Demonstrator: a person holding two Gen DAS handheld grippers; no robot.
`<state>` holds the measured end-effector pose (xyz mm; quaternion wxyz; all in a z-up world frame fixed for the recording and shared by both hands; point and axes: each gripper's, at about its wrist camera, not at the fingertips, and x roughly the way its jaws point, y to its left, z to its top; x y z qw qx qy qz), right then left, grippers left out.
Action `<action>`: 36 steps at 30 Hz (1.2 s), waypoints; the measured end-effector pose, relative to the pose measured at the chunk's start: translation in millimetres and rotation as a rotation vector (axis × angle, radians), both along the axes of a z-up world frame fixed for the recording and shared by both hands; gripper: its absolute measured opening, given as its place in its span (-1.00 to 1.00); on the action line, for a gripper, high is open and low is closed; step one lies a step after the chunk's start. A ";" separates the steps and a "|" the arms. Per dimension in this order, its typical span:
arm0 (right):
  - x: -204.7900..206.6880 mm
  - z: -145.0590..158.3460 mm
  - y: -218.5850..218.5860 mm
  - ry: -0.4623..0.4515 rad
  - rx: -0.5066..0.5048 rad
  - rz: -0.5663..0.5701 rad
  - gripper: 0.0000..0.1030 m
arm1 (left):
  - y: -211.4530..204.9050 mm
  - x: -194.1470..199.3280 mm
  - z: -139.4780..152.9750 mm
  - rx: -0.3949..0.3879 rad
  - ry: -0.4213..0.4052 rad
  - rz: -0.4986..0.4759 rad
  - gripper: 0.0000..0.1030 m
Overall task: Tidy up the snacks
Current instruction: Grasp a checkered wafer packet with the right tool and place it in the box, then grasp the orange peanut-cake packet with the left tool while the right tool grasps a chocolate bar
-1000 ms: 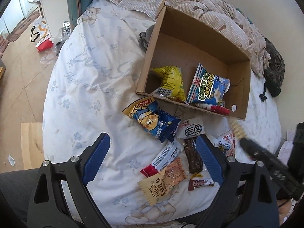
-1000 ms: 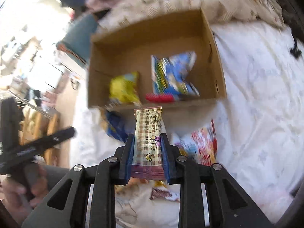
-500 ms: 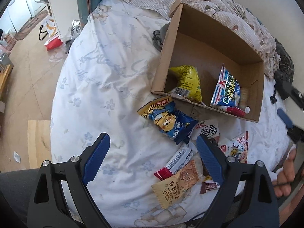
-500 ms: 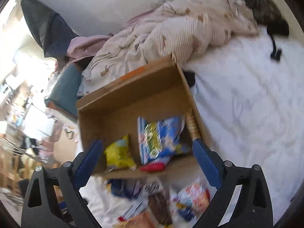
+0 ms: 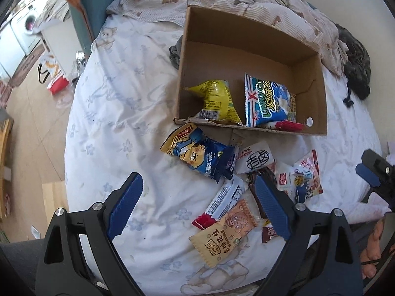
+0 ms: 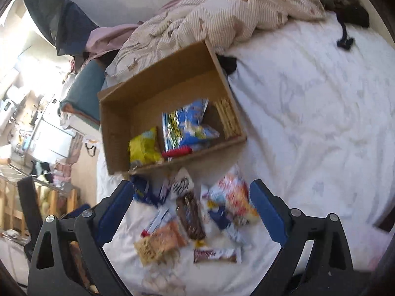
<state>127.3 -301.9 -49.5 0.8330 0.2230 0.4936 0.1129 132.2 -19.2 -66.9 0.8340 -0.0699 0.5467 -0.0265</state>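
Note:
An open cardboard box [image 5: 318,93] lies on the bed and also shows in the right wrist view [image 6: 118,113]. It holds a yellow bag [image 5: 217,98], a blue-and-white bag [image 5: 269,98], a red stick [image 5: 288,125] and a checked wafer pack [image 6: 228,118] against its right wall. Loose snacks lie in front of it: a blue bear bag [image 5: 200,155], an orange cracker pack [image 5: 222,236], a brown bar [image 6: 191,217]. My left gripper [image 5: 197,207] is open and empty above the pile. My right gripper [image 6: 190,212] is open and empty above the same pile.
A white floral bedsheet [image 5: 118,113] covers the bed. A rumpled striped quilt [image 6: 222,12] lies behind the box. Dark clothing [image 5: 355,66] sits at the far right. The bed's left edge drops to a wooden floor [image 5: 27,113] with a bag on it.
My right gripper let go of the checked wafer pack, which now lies in the box, and it drew back open. My left gripper drifted, staying open.

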 end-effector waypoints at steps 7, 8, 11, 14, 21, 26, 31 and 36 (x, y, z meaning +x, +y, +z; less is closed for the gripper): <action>-25.8 -18.4 6.6 0.048 -0.014 0.013 0.89 | 3.3 -8.4 6.8 -0.012 -0.049 -0.020 0.76; -26.9 -21.5 7.4 0.054 -0.020 0.008 0.89 | 3.6 -8.9 6.4 -0.013 -0.048 -0.021 0.76; -24.0 -23.0 8.6 0.056 -0.015 -0.004 0.89 | 1.1 -10.6 4.4 -0.015 -0.044 -0.041 0.76; -22.9 -22.4 9.9 0.046 -0.034 -0.008 0.89 | -8.3 -11.0 -1.2 0.004 -0.020 -0.089 1.00; -20.3 -28.1 11.6 0.068 -0.035 -0.006 0.89 | -31.7 -15.2 -42.7 0.021 0.184 -0.234 1.00; -16.2 -33.1 12.5 0.087 -0.026 -0.008 0.89 | -62.3 -25.9 -69.7 0.096 0.262 -0.385 0.88; -14.7 -36.5 13.7 0.097 -0.027 -0.005 0.89 | -98.8 -34.0 -88.4 0.177 0.256 -0.546 0.54; -15.5 -37.6 11.1 0.103 -0.031 -0.011 0.89 | -113.6 -42.1 -103.6 0.312 0.235 -0.602 0.09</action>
